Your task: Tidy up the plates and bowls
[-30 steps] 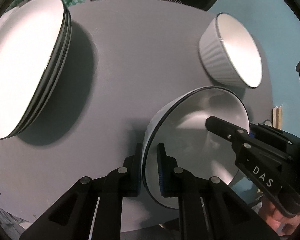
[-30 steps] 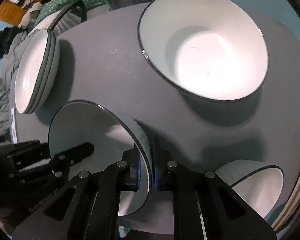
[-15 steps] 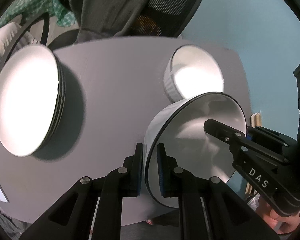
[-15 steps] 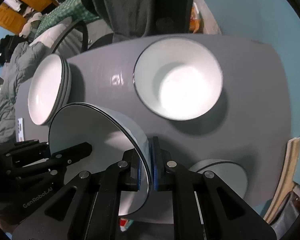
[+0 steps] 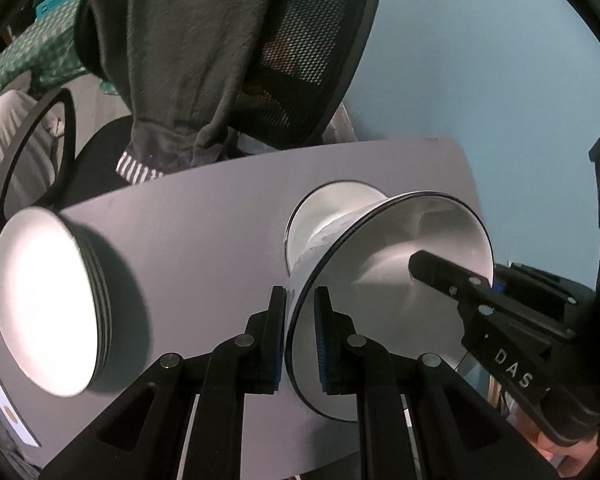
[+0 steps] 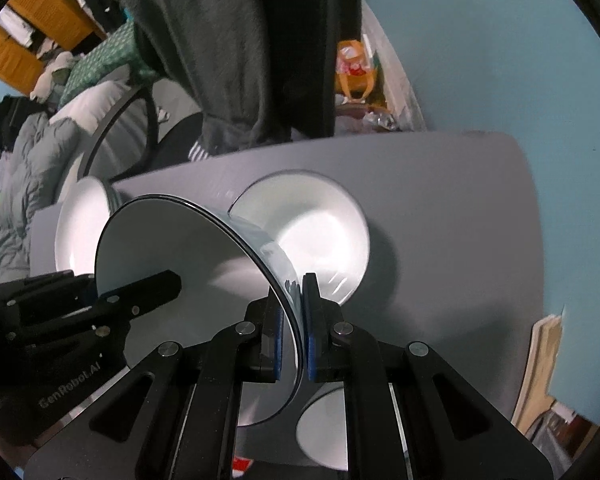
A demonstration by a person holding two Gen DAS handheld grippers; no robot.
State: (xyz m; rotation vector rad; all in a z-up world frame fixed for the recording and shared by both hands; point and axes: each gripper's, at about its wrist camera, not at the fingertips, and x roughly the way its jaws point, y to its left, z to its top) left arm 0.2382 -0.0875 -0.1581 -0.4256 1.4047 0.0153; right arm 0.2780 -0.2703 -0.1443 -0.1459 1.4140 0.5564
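Both grippers hold one white bowl with a dark rim (image 5: 388, 280) in the air above the grey table (image 5: 204, 224). My left gripper (image 5: 300, 340) is shut on its left rim. My right gripper (image 6: 292, 328) is shut on its right rim; the bowl also shows in the right wrist view (image 6: 188, 264). Behind it on the table sits a larger white bowl (image 6: 312, 236), partly hidden. A stack of white plates (image 5: 44, 300) lies at the table's left. Another small bowl (image 6: 324, 428) sits at the near edge.
A mesh office chair (image 5: 300, 60) draped with a dark grey garment (image 5: 180, 60) stands behind the table. A blue wall (image 5: 480, 60) is to the right. A paper card (image 5: 4, 408) lies at the table's left corner.
Both grippers have lifted the bowl up and away from the table. The views have pulled back, so the table, plates and other bowls look smaller and the chair has come into view.
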